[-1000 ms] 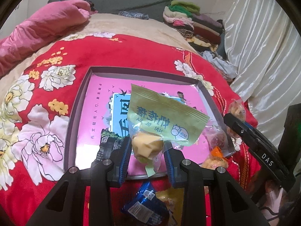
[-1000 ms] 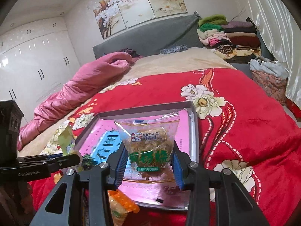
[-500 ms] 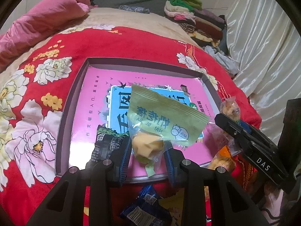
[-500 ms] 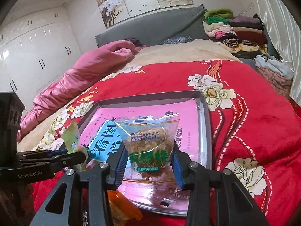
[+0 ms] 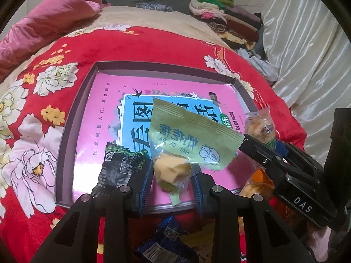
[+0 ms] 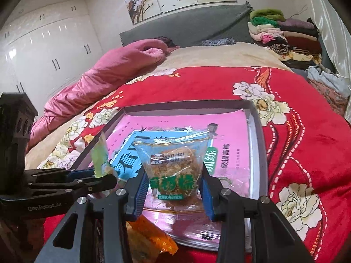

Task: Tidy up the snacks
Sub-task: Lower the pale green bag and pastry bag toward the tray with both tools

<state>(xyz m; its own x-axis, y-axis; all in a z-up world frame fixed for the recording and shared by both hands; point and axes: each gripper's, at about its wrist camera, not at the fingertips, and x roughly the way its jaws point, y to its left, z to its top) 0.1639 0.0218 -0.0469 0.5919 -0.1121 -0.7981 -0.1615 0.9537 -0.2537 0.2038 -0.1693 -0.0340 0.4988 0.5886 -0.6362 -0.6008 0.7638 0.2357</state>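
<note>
My left gripper (image 5: 171,175) is shut on a green-topped snack packet (image 5: 186,140) with a yellow sweet inside, held above the near edge of the shallow box (image 5: 72,118) with a pink and blue book cover in it. My right gripper (image 6: 173,188) is shut on a clear packet (image 6: 173,166) of brown crispy snack, held over the same box (image 6: 256,135). The right gripper also shows in the left wrist view (image 5: 261,144), and the left gripper in the right wrist view (image 6: 103,175). A black snack packet (image 5: 118,166) lies in the box's near left corner.
An orange packet (image 6: 151,239) lies under the right gripper; it also shows in the left wrist view (image 5: 256,182). Blue packets (image 5: 162,241) lie on the red flowered blanket (image 5: 30,144) before the box. A pink quilt (image 6: 105,70) and folded clothes (image 6: 283,32) lie further back.
Both grippers have moved forward and lower over the box, each still holding its packet. The right gripper has come closer to the left one.
</note>
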